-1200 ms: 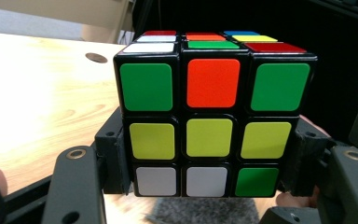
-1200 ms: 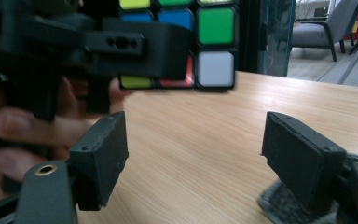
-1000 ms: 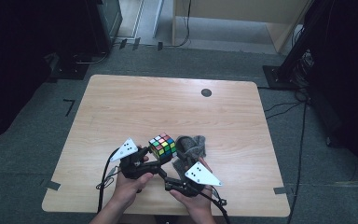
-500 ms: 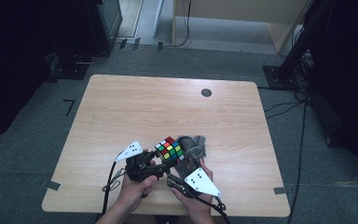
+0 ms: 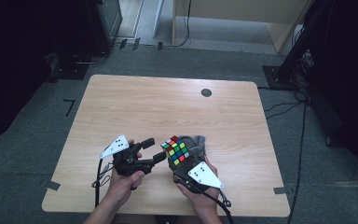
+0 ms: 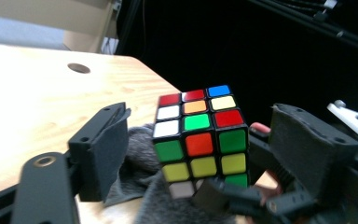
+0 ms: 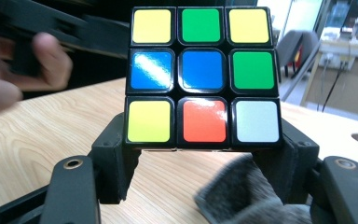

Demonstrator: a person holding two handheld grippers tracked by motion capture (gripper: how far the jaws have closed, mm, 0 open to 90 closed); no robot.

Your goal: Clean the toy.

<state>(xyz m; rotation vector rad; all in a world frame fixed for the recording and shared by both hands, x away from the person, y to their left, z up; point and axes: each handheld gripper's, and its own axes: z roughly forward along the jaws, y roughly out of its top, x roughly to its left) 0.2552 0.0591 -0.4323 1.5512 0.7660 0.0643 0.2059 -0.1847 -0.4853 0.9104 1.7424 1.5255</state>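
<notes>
A scrambled colour cube point(image 5: 176, 149) is held off the wooden table point(image 5: 168, 107) near its front edge. My right gripper point(image 5: 178, 162) is shut on its lower part; in the right gripper view both pads point(image 7: 116, 158) press the sides of the cube point(image 7: 204, 74). My left gripper point(image 5: 155, 149) stands just left of the cube, and its jaws have just been opening. In the left gripper view the cube point(image 6: 198, 140) sits beyond the spread pads point(image 6: 102, 154), untouched. A grey cloth point(image 5: 198, 145) lies under and behind the cube.
A small round hole point(image 5: 206, 92) marks the table's far right part. Cables point(image 5: 303, 121) trail over the grey floor to the right, beside dark stands. A light wooden cabinet point(image 5: 233, 18) stands beyond the table.
My left gripper has drawn back to the left from the cube and its jaws have spread. The cube, in the right gripper, has shifted slightly right.
</notes>
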